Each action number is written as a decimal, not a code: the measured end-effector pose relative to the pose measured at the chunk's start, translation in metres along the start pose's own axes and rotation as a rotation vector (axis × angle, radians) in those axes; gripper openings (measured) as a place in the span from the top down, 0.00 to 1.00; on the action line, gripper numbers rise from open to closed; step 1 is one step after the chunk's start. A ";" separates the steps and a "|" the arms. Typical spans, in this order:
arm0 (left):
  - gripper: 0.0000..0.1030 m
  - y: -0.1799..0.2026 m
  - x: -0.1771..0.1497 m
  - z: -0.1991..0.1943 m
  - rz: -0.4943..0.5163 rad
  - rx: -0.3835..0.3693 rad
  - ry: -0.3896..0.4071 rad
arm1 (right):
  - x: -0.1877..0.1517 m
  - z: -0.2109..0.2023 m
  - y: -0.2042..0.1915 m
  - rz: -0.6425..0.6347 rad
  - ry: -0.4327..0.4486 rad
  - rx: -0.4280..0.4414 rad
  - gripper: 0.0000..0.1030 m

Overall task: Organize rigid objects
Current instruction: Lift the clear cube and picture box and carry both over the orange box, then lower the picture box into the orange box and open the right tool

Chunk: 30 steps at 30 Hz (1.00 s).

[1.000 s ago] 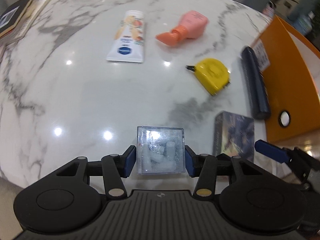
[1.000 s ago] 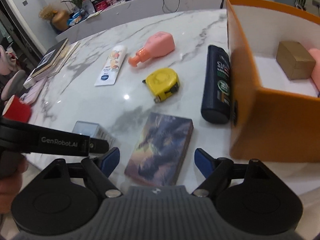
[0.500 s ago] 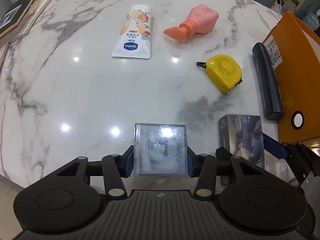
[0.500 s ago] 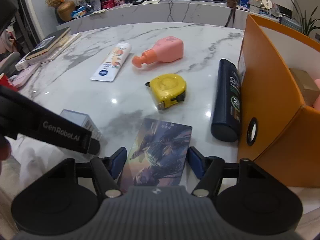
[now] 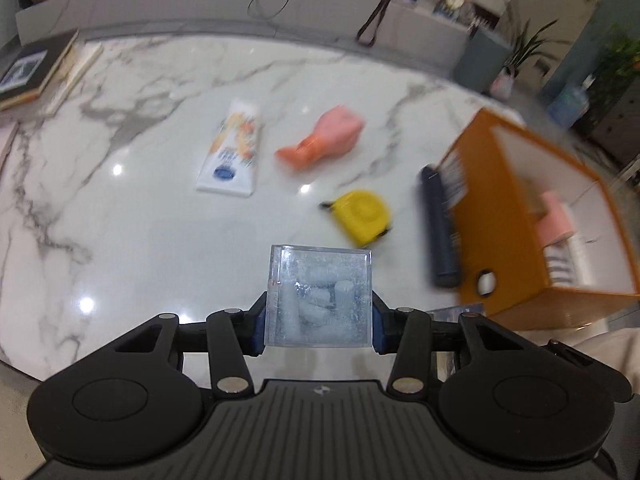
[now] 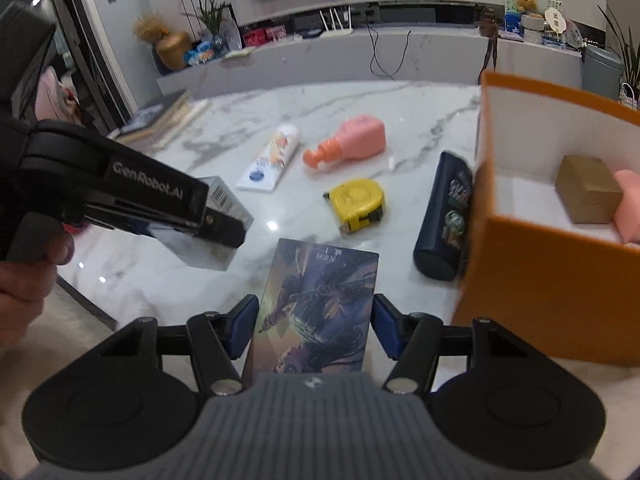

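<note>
My left gripper (image 5: 318, 328) holds a clear plastic box (image 5: 320, 292) with white pieces inside, raised above the marble table (image 5: 120, 240). Its jaws are closing, and the pads press on the box's sides. My right gripper (image 6: 312, 322) has a flat illustrated box (image 6: 320, 280) between its blue pads, lifted at a tilt off the table edge. These jaws are closing too and touch both long edges. An orange bin (image 6: 540, 280) stands open at the right. In the right wrist view the left gripper (image 6: 216, 224) with the clear box (image 6: 224, 196) reaches in from the left.
On the table lie a yellow tape measure (image 6: 356, 200), a dark bottle (image 6: 444, 216) against the bin, a pink pump bottle (image 6: 352, 140) and a white tube (image 6: 272, 160). Books (image 6: 160, 116) sit at the far left. A brown carton (image 6: 588, 188) and a pink item (image 6: 628, 204) lie in the bin.
Both grippers closed on their boxes and rose from the table. The clear box and the illustrated box now hang above the surface, and both views tipped up toward the room.
</note>
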<state>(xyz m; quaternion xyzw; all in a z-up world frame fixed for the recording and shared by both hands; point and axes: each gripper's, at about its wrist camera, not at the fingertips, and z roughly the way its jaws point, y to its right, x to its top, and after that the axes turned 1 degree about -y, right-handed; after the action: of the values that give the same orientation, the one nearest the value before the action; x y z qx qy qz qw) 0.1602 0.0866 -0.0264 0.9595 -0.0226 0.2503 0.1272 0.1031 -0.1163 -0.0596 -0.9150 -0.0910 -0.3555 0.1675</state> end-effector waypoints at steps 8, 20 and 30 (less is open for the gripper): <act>0.48 0.078 0.019 -0.040 0.157 -0.089 0.067 | 0.026 -0.080 0.041 0.053 0.124 0.004 0.41; 0.48 0.208 0.061 0.010 0.444 -0.147 0.038 | 0.090 -0.079 0.183 0.160 -0.075 -0.150 0.41; 0.48 0.233 0.068 0.095 0.672 -0.038 -0.069 | 0.104 0.010 0.236 0.198 -0.284 -0.107 0.42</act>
<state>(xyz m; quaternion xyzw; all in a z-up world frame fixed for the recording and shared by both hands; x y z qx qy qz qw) 0.2403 -0.1618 -0.0193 0.9039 -0.3465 0.2449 0.0544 0.2525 -0.3270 -0.0526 -0.9681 -0.0043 -0.2088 0.1382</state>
